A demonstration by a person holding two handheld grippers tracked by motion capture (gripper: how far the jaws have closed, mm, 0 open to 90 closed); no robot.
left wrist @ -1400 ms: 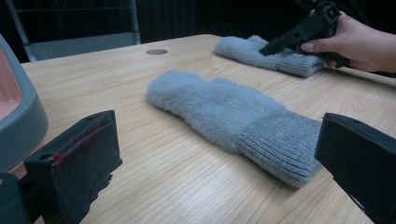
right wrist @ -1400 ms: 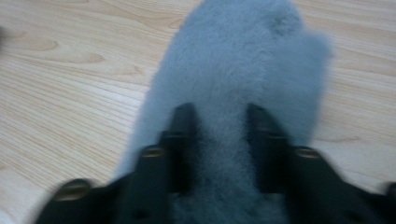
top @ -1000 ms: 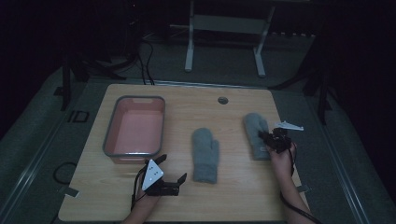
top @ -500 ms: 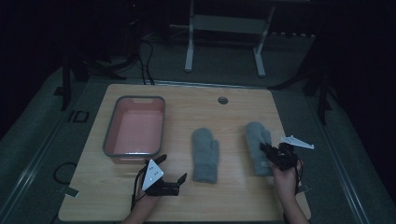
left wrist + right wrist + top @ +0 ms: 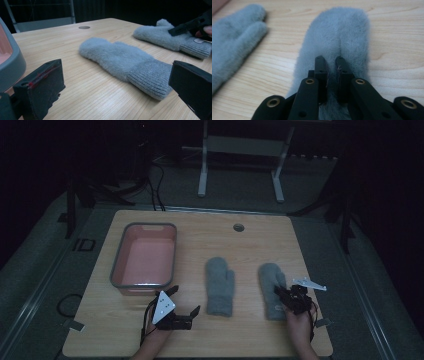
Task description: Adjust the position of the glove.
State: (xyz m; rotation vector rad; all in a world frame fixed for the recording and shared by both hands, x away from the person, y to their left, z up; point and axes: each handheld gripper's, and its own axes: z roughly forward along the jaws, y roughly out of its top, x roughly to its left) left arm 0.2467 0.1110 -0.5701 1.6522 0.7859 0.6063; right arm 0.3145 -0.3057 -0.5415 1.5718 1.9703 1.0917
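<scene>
Now our right tool point(image 5: 331, 75) pinches the right mitten point(image 5: 342, 32); next we lift it toward the basin point(image 5: 145, 257), while the left tool point(image 5: 182, 312) waits wide.

Two grey fuzzy mittens point(image 5: 220, 285) point(image 5: 272, 289), black gripper jaws, apparently pink-lined grey tray point(image 5: 119, 267), pale woodgrain table point(image 5: 200, 235).

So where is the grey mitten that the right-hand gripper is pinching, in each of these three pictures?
High view: the pinched mitten lies at lower right of the table, under the right gripper.
Left gripper view: it lies at upper right, beyond the nearer mitten.
Right gripper view: it runs up the middle, its fur bunched between the nearly shut jaws.
Shared landmark: the other mitten, which lies beside it in all three.
</scene>
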